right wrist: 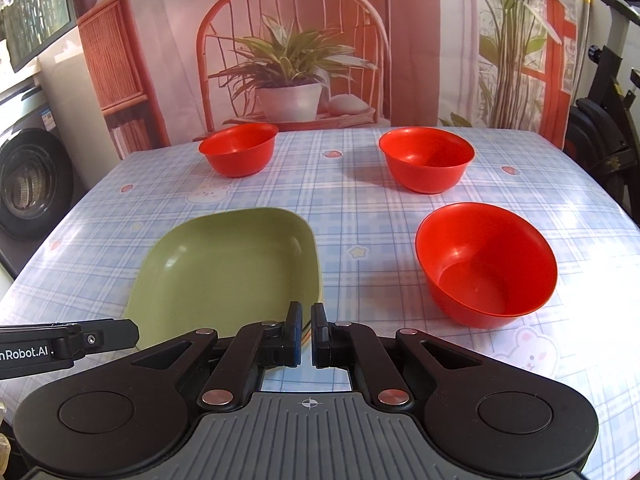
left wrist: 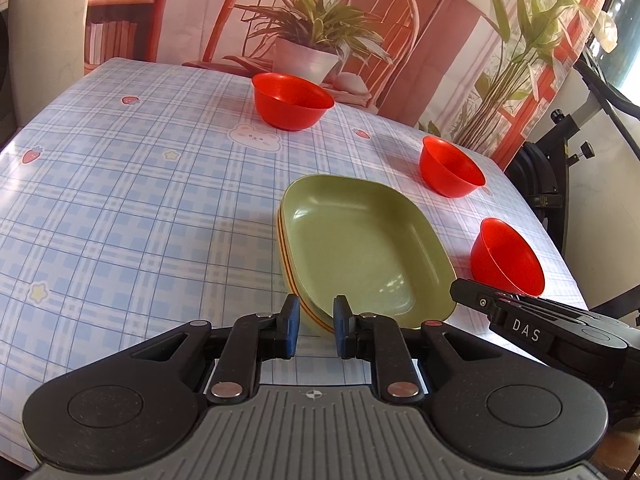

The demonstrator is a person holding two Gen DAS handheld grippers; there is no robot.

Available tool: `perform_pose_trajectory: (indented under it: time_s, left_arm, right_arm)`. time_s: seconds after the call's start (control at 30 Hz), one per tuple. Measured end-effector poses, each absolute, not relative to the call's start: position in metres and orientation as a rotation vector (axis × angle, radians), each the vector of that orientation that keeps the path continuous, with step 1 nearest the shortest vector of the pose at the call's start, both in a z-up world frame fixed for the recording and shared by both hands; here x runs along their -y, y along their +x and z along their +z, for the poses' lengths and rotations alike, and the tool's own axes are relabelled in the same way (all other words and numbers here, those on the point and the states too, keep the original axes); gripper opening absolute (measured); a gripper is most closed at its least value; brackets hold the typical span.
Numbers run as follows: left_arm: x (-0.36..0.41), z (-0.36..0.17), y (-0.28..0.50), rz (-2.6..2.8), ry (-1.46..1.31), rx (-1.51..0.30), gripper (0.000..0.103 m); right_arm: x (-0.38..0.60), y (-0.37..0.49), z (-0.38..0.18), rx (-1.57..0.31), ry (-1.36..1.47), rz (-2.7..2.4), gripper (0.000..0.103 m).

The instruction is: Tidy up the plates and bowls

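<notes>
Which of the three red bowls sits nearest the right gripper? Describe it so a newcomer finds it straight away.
Start at the stack of green plates on the checked tablecloth. Just right of it, nearest the right gripper, stands a red bowl. The other two red bowls sit farther back, toward the backdrop.

Green plate, lower left of the right wrist view: smooth plastic with a satin sheen, faint highlights on its floor; orange-yellow rims of further plates show beneath it at centre of the left wrist view. Three red bowls: glossy moulded plastic, soft reflections inside. Tablecloth: slick, wipe-clean checked sheet, bright glare at the frame edges. Left gripper and right gripper: matt black plastic links, bright metal pivot pins, blue rubbery-looking pads, ribbed grey base. Backdrop, upper centre: printed cloth, matt, lightly creased
</notes>
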State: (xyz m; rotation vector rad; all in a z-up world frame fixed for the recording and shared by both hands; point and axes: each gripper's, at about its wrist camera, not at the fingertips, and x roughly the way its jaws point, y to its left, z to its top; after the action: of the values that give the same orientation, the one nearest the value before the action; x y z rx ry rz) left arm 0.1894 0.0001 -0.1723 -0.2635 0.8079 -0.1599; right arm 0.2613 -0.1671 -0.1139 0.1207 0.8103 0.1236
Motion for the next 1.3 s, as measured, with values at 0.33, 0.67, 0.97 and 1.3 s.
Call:
perform_pose_trajectory:
  time_s: [0.33,0.67,0.97,1.3]
  left_arm:
    - [-0.02,-0.128,0.202,-0.134,-0.282,-0.713,0.019]
    - [-0.039,-0.044,0.235,-0.144,-0.249,-0.544,0.019]
    - [-0.061,-0.043,0.277,-0.134,-0.175,-0.563,0.019]
    - [-0.074,-0.063,0.346,-0.169,-0.1,-0.596,0.03]
  right_arm:
    - [0.185,0.27,-0.085,-0.733,0.155,0.098,0.004]
    - [0.219,0.303,-0.028,-0.61,0.16,0.045,0.007]
    - [0.213,0.334,-0.027,-0.632,0.21,0.076,0.013]
    - [0.179,0.4,-0.033,-0.689,0.231,0.144,0.019]
